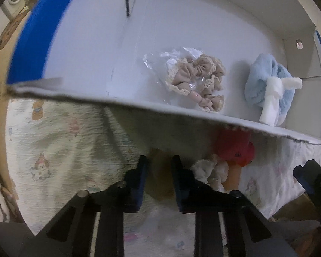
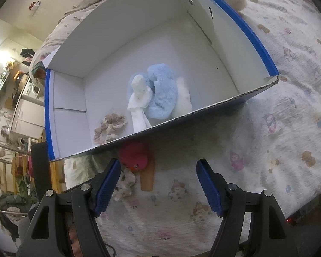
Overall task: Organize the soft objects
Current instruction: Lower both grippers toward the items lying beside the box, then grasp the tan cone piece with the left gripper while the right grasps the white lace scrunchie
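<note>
Tan and blurred, a soft lump (image 1: 160, 184) fills the narrow gap of the left gripper (image 1: 158, 162) in the left wrist view. The jaws stand close together and seem to press on it from both sides, so we read it as gripped, though we cannot name it more exactly. The gripper points down at the printed bedspread (image 1: 53, 139). The cardboard box (image 1: 139, 105) lies straight ahead at twelve o'clock, with its near wall running across the view from nine to three. We judge the coming move to be up and over that wall. Inside, a beige scrunchie (image 1: 194, 79) in clear wrap sits at one o'clock and a blue plush bundle (image 1: 265, 87) at two. On the bedspread short of the wall, at two o'clock just beside the jaws, lie a white scrunchie (image 1: 211, 169) and a red plush toy (image 1: 235, 147).

From the right wrist view, the right gripper (image 2: 158, 167) has its jaws wide apart with nothing between them. The red toy (image 2: 134, 156) sits at eleven o'clock, tucked against the box wall (image 2: 182, 117). The white scrunchie (image 2: 126, 182) lies against the left-hand finger, and an orange strip (image 2: 147, 177) runs lengthwise from six to twelve. This hand looks nearer those leftovers. Only this view shows the box's whole floor. It shows neither the left gripper nor the tan lump.
</note>
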`<action>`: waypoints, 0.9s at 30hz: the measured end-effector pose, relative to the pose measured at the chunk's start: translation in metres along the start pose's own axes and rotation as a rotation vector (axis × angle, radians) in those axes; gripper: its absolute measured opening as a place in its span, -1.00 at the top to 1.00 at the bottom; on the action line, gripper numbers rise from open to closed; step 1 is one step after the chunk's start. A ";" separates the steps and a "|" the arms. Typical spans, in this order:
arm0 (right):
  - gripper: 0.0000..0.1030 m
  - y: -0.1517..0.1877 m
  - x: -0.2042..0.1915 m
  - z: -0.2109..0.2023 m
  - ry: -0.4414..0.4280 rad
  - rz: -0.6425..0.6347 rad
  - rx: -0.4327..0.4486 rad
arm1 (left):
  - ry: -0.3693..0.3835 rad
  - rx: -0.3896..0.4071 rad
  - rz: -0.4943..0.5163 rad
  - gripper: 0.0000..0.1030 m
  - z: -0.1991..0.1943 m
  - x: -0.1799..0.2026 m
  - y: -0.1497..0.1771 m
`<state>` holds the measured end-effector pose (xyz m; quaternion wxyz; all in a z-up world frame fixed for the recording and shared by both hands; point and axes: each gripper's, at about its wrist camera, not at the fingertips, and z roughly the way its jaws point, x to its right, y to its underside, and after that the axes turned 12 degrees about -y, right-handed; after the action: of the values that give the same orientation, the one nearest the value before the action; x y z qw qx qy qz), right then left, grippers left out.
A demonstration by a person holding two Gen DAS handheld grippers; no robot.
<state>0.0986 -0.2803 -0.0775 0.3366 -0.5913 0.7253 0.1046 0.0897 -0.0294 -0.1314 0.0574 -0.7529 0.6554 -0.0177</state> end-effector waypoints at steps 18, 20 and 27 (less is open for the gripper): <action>-0.38 0.026 -0.032 0.054 -0.182 0.000 -0.210 | 0.015 0.083 -0.047 0.82 -0.035 -0.057 -0.003; -0.26 0.028 -0.040 0.065 -0.170 -0.016 -0.226 | 0.011 0.099 -0.056 0.82 -0.044 -0.064 0.001; -0.21 0.031 -0.060 0.103 -0.096 -0.043 -0.263 | 0.010 0.125 -0.077 0.81 -0.050 -0.081 0.015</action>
<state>0.1119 -0.1672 -0.1260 0.2929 -0.6400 0.6755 0.2198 0.0586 0.0456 -0.0791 0.1006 -0.7723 0.6239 -0.0645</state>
